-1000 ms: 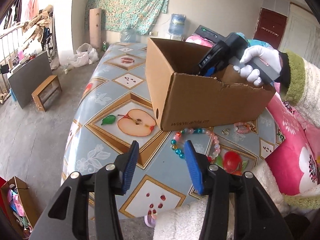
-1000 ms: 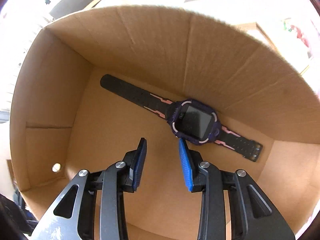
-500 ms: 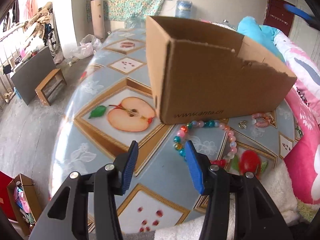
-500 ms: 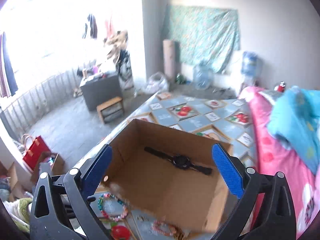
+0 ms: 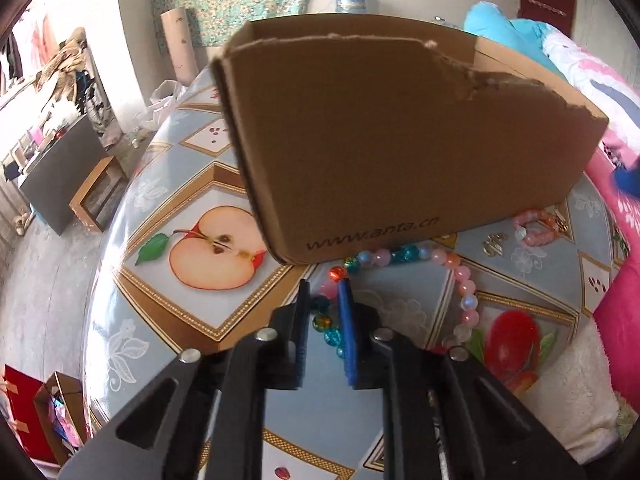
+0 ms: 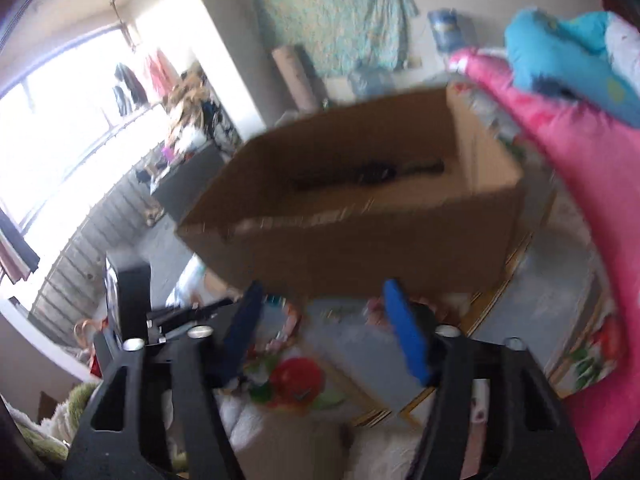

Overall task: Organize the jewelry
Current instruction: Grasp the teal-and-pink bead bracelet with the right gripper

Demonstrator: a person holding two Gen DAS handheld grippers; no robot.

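Beads (image 5: 464, 286) lie low in the frame on the table (image 5: 168, 312); the left gripper (image 5: 323, 300) has just closed on them. The right gripper (image 6: 320, 312), blurred, seems parted and empty, its jaws narrowing. Behind stands the box (image 5: 400, 140) with a watch (image 6: 372, 172).

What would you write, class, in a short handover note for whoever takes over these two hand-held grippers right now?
Left hand-held gripper: jaws just closed onto the beaded necklace on the table, in front of the cardboard box.
Right hand-held gripper: empty, jaws apart, just been closing.
Done: watch lies in the box.
Left: box the necklace, then the pink bracelet and small gold pieces.
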